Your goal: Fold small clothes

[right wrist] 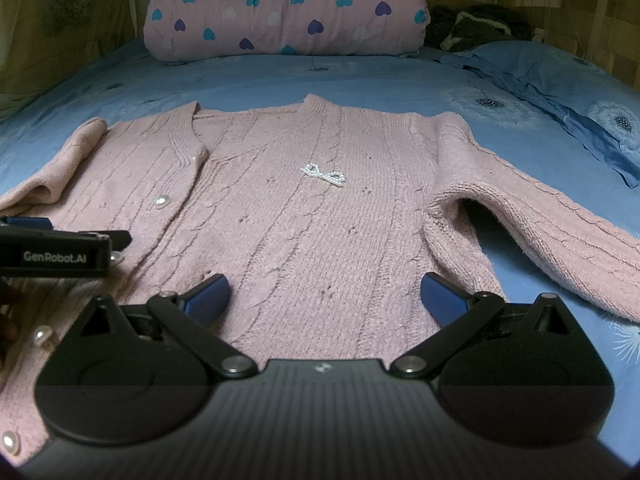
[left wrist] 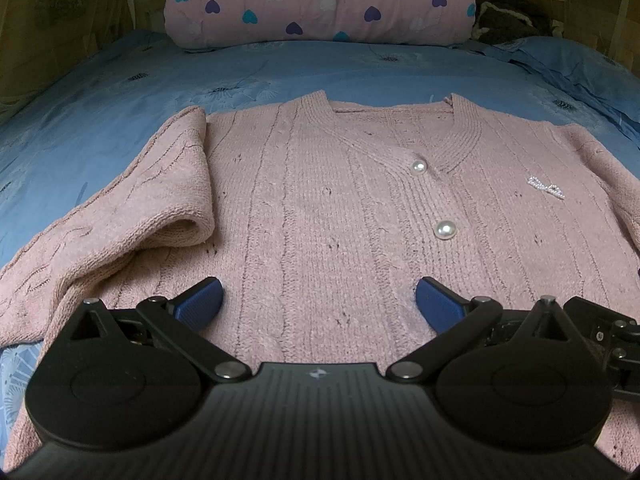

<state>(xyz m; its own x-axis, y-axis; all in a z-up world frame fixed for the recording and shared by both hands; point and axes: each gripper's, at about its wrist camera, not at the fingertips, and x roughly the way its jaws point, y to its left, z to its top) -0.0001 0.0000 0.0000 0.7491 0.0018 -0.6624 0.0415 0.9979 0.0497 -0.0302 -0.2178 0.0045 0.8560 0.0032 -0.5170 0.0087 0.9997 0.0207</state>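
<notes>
A pink knitted cardigan [left wrist: 320, 208] [right wrist: 304, 216] with pearl buttons [left wrist: 444, 230] and a beaded bow [right wrist: 323, 174] lies flat, front up, on the blue bedsheet [left wrist: 120, 92]. Its left sleeve [left wrist: 132, 208] bends outward, with the cuff folded back toward the shoulder. The right sleeve [right wrist: 532, 216] bends out to the right the same way. My left gripper [left wrist: 318, 300] hovers open over the lower front, nothing between its blue pads. My right gripper [right wrist: 324, 300] is open too, above the lower right half. The left gripper's body [right wrist: 60, 254] shows at the right wrist view's left edge.
A rolled pink quilt [left wrist: 320, 0] with heart print lies across the head of the bed. A dark bundle of fabric [right wrist: 476, 28] sits beside it at the far right. A blue pillow [right wrist: 568, 108] lies along the right side. Wooden walls close the bed in.
</notes>
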